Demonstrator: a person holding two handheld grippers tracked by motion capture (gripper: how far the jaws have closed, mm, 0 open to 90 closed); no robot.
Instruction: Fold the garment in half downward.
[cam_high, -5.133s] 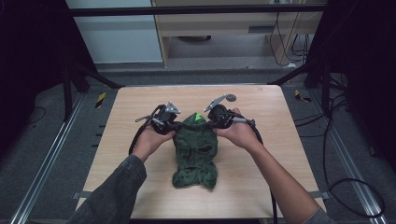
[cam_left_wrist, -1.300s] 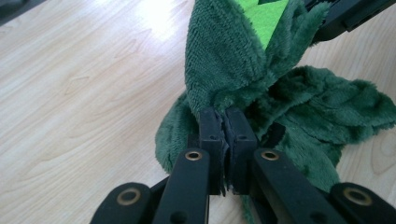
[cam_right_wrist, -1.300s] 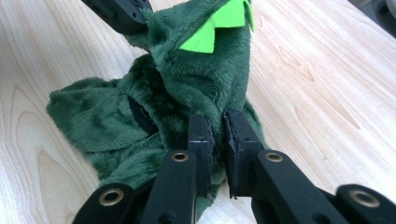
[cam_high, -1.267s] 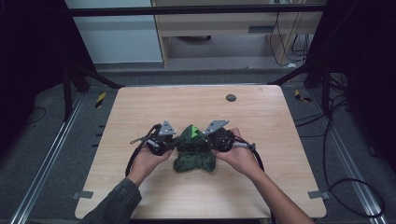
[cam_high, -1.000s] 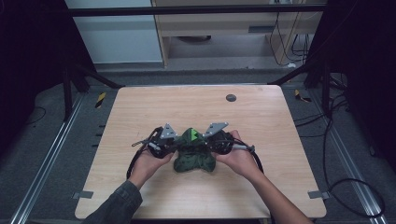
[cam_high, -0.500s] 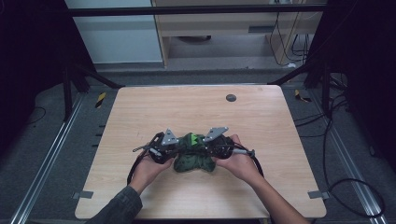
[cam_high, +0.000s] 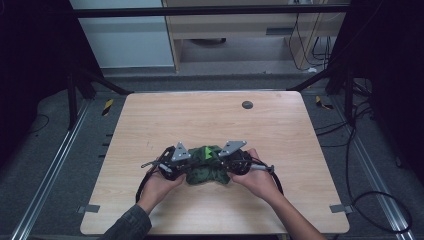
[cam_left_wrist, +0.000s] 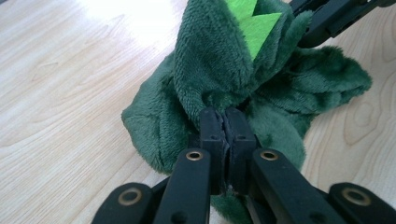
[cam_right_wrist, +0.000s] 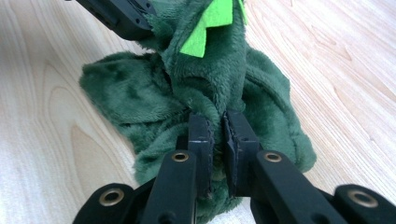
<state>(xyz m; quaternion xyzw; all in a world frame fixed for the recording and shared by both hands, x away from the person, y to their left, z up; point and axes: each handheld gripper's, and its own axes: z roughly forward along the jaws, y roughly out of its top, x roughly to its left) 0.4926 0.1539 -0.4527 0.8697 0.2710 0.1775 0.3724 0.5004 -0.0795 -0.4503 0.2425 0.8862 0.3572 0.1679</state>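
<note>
Folded the green plush garment (cam_high: 207, 165) over, lower middle of frame.
Dragged its far end back toward the near tabletop (cam_high: 210, 115) edge; left claw (cam_left_wrist: 225, 122) and right claw (cam_right_wrist: 217, 125) both clamped on fabric, fold basically done.

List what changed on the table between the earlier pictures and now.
The green plush garment, once spread long across the table, is now bunched into a short heap nearer the person. The left gripper and right gripper came toward the near edge with it, closer together, each pinching a fold; the right jaws have just been closing on theirs. The small dark disc was uncovered and stays at the far side.
</note>
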